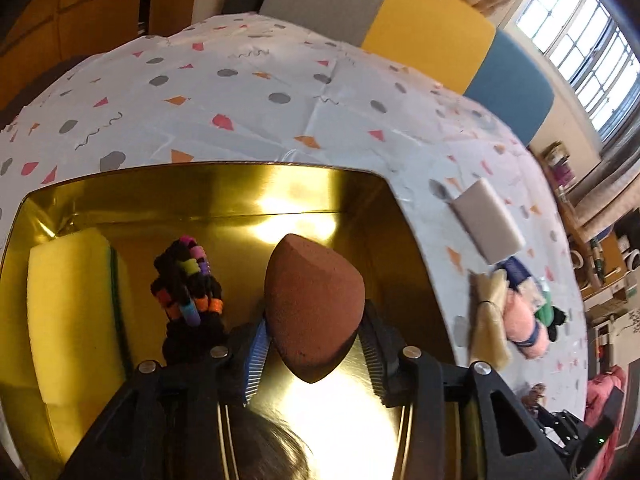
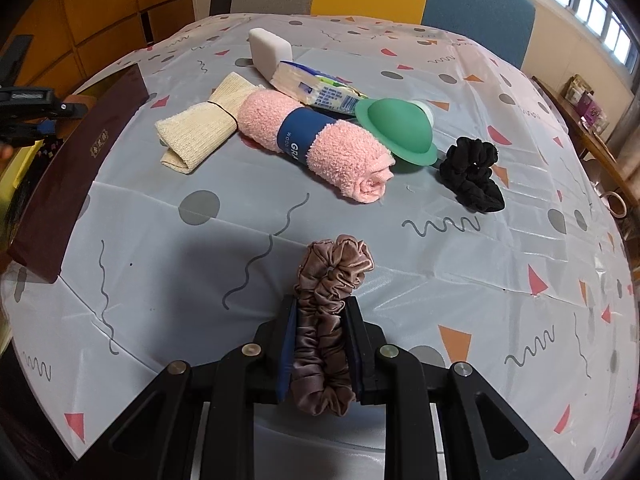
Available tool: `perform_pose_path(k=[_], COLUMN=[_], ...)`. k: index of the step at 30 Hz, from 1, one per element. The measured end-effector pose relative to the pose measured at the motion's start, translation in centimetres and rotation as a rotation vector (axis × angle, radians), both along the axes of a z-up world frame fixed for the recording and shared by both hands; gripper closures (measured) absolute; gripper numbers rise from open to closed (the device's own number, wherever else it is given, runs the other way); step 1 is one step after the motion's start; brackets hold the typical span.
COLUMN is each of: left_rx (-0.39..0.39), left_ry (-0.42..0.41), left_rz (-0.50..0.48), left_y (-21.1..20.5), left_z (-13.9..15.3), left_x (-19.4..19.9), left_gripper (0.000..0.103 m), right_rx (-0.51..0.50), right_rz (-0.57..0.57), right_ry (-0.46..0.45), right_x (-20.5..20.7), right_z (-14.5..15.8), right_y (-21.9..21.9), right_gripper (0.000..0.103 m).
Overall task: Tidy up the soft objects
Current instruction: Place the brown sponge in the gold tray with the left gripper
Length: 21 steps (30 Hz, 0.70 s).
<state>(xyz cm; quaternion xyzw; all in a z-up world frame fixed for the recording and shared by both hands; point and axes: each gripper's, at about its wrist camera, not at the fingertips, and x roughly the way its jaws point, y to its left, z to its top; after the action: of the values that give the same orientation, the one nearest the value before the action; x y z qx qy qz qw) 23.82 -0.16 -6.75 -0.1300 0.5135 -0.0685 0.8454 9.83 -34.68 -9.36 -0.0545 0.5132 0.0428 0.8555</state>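
My left gripper [image 1: 314,330] is shut on a brown teardrop makeup sponge [image 1: 312,304] and holds it over the open gold tin [image 1: 360,208]. Inside the tin lie a yellow sponge [image 1: 68,312] and a bundle of black and coloured hair ties [image 1: 188,284]. My right gripper [image 2: 320,320] is shut on a mauve satin scrunchie [image 2: 326,316] above the table. On the table lie a pink rolled towel [image 2: 316,144], a beige rolled cloth [image 2: 200,128], a black scrunchie [image 2: 472,172], a green silicone cup [image 2: 394,130], a white sponge [image 2: 270,52] and a tissue pack [image 2: 316,88].
The tin's dark red outer wall [image 2: 68,176] stands at the left edge of the right wrist view. The patterned tablecloth [image 2: 440,280] covers the table. Grey, yellow and blue chair backs [image 1: 432,28] stand behind the far edge. A cluttered shelf [image 2: 584,100] is at the right.
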Motion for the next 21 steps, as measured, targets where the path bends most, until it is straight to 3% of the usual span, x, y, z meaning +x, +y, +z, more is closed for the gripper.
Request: perform_pose_path(k=[2, 7, 12, 21], left_rx=[-0.014, 0.02, 0.062, 0.131], left_ry=[0.009, -0.075, -0.148, -0.285], left_rz=[0.0, -0.05, -0.061, -0.098], left_y=[0.3, 0.0, -0.3, -1.1], left_z=[0.0, 1.7, 4.4, 7.8], left_x=[0.0, -1.5, -4.2, -12.9], left_gripper=[0.058, 0.045, 0.045, 0.045], right_rx=[-0.002, -0.005, -0.013, -0.009], right_rz=[0.001, 0.002, 0.003, 0.005], right_ry=[0.0, -0.002, -0.006, -0.008], right_x=[0.0, 0.0, -0.1, -0.2], right_z=[0.0, 0.0, -0.1, -0.1], right_y=[0.0, 0.1, 0.2, 0.1], right_gripper=[0.08, 0.079, 0.079, 0.079])
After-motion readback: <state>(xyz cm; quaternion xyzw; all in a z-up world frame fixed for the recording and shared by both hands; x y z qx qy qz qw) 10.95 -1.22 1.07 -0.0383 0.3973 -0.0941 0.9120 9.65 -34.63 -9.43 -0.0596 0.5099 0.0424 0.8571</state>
